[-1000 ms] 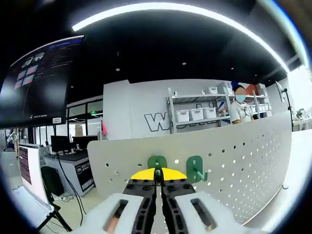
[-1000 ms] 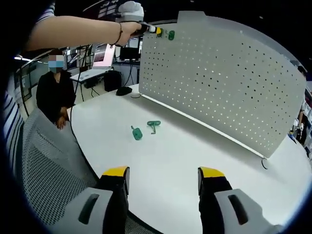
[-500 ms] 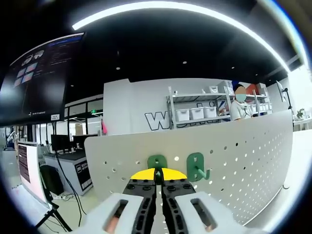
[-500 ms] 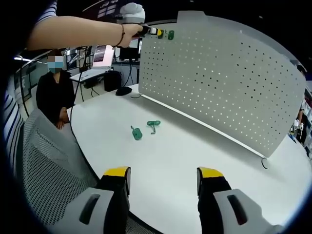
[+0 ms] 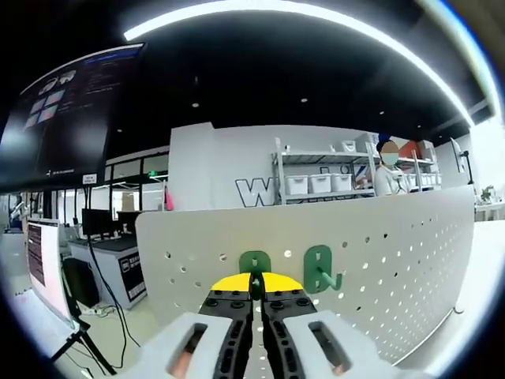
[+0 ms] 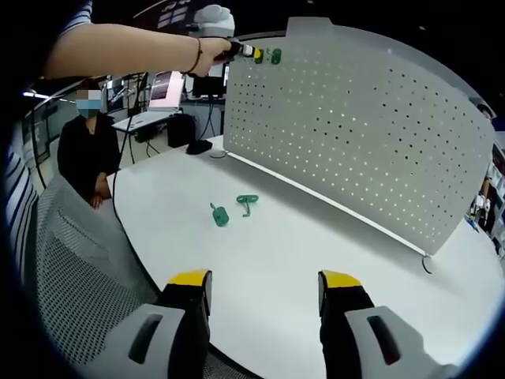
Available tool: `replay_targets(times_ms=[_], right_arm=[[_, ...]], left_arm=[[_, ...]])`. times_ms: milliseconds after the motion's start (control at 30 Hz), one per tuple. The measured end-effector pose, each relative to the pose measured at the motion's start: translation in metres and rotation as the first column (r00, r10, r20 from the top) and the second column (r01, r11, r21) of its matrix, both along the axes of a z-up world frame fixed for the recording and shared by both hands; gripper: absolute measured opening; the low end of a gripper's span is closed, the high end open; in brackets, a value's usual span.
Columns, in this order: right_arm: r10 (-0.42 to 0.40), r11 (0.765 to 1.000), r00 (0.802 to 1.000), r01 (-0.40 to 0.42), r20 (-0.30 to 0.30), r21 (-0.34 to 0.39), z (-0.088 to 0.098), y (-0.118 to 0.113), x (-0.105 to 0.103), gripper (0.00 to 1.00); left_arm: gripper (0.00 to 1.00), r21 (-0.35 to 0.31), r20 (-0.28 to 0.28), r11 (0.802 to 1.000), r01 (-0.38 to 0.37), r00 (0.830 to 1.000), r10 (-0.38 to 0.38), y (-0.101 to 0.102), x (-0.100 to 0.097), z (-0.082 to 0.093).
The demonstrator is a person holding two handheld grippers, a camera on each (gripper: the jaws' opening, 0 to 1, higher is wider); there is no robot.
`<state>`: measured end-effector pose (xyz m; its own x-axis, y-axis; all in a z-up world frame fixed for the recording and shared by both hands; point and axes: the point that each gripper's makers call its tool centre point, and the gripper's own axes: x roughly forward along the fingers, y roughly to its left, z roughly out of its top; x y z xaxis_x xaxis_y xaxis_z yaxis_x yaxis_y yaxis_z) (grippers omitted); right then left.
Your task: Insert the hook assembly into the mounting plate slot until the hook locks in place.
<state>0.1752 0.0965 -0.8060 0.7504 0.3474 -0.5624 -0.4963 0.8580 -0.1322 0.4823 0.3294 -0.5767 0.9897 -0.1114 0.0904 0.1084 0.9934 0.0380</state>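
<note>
In the left gripper view my left gripper (image 5: 254,278) is shut on a green hook (image 5: 255,262) whose plate lies against the top part of the white pegboard (image 5: 379,245). A second green hook (image 5: 318,269) hangs on the board just to its right. In the right gripper view the left gripper (image 6: 249,51) is at the pegboard's (image 6: 355,134) upper left corner beside the mounted hook (image 6: 275,56). My right gripper (image 6: 263,284) stands open over the white table (image 6: 316,253). Two loose green hooks (image 6: 220,215) (image 6: 248,202) lie on the table.
A person sits beyond the table's left edge (image 6: 85,146). A mesh chair back (image 6: 71,268) is near my right gripper. Behind the pegboard stand shelves with bins (image 5: 316,183) and another person (image 5: 387,170). A monitor (image 5: 47,264) is at left.
The left gripper view has shifted slightly, with the pegboard's top edge sitting a bit lower and flatter. The hook stays in the left gripper against the board. The right gripper has not moved.
</note>
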Motion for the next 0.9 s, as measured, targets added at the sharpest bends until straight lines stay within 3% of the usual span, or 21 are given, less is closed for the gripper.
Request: replay_targets(times_ms=[267,367,600,900], right_arm=[[0.002,1.0,1.0,-0.002,0.005,-0.002,0.001,0.0,0.0,0.52],[0.0,1.0,1.0,0.0,0.012,-0.001,0.003,0.0,0.0,0.52],[-0.002,1.0,1.0,0.002,0.028,-0.002,0.006,0.0,0.001,0.52],[-0.004,1.0,0.999,0.004,0.043,0.0,0.009,0.0,0.001,0.52]], left_arm=[[0.04,-0.007,-0.024,0.999,0.04,0.999,-0.041,-0.002,-0.008,0.006],[0.12,0.007,-0.012,0.998,0.055,0.998,-0.055,-0.005,-0.015,0.015],[0.22,0.019,-0.007,0.996,0.087,0.996,-0.087,0.001,-0.031,0.023],[0.33,0.032,-0.044,0.988,0.152,0.988,-0.151,0.009,-0.058,0.016]])
